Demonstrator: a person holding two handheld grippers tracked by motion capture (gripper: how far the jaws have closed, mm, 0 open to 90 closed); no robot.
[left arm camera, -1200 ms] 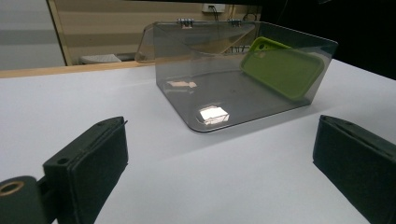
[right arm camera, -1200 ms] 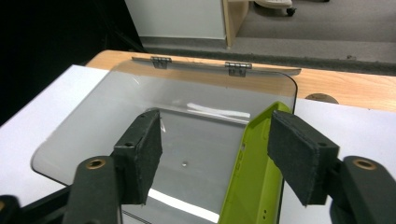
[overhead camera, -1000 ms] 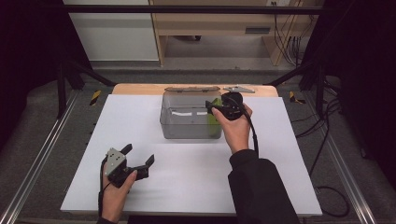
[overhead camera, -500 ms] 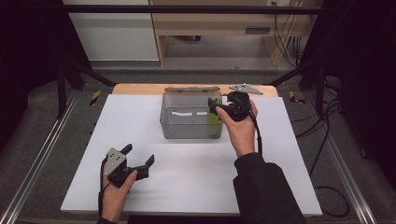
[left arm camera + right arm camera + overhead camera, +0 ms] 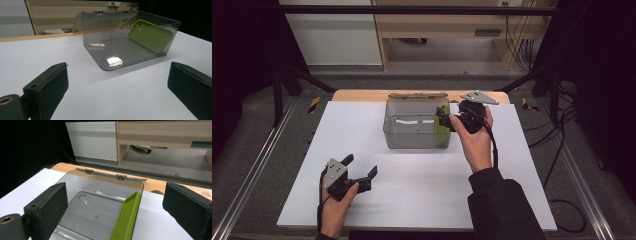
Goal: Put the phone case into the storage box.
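A clear grey plastic box point(image 5: 409, 131) stands at the middle back of the white table, its lid point(image 5: 417, 95) hinged open to the rear. A lime-green phone case point(image 5: 442, 129) leans on edge against the box's right wall, free of any gripper; it also appears as the case point(image 5: 126, 220) and the case point(image 5: 152, 36). My right gripper point(image 5: 442, 118) hovers at the box's right rim; its jaws have just been opening and stand wide, nothing pressed between them point(image 5: 115, 212). My left gripper point(image 5: 360, 165) rests low at the front left, open and empty point(image 5: 117, 95), facing the box point(image 5: 125, 45).
A strip of the wooden tabletop point(image 5: 362, 95) runs behind the white sheet. Metal rails point(image 5: 257, 165) flank the table, and cables point(image 5: 562, 150) trail at the right. A white cabinet point(image 5: 92, 140) and a wooden desk point(image 5: 162, 132) stand beyond the far edge.
My right gripper opened, let the green case settle against the box's right wall, and drew up and to the right. The left gripper kept still.
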